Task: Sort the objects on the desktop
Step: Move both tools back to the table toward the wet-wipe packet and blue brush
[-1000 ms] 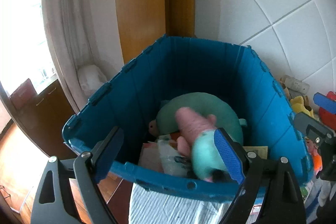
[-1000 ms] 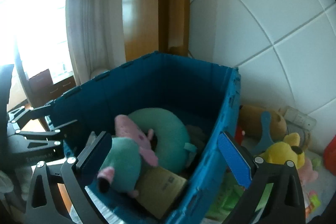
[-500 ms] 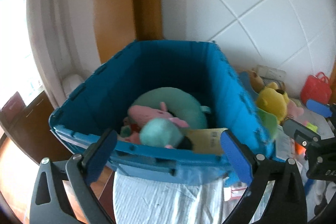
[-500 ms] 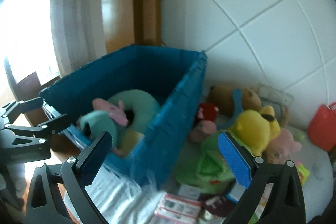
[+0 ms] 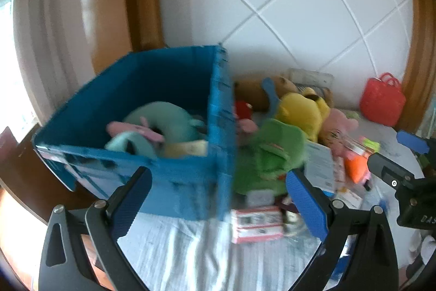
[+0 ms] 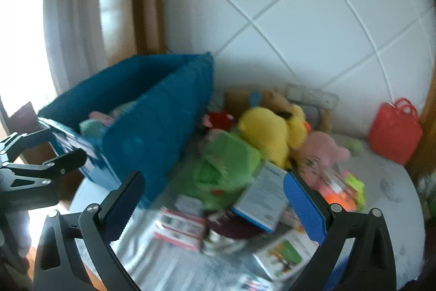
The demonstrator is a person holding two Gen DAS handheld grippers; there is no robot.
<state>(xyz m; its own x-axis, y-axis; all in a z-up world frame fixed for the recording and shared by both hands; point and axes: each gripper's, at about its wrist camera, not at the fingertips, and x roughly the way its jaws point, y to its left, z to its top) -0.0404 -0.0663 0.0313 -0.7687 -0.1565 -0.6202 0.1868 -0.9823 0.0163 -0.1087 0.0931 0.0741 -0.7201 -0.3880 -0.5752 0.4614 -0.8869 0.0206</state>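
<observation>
Change: both views have swung right since a second ago, from over the blue crate (image 5: pixel 174 168) to the toy pile beside it.
Left gripper (image 5: pixel 218 205): fingers spread, empty.
Right gripper (image 6: pixel 215 205): fingers spread, empty.
Crate: on the surface (image 5: pixel 177 250), holding a teal neck pillow (image 5: pixel 166 119).
Pile: green plush (image 6: pixel 226 168), yellow plush (image 6: pixel 267 132), red bag (image 6: pixel 395 132).

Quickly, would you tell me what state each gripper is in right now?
Left gripper: open, holding nothing.
Right gripper: open, holding nothing.
</observation>
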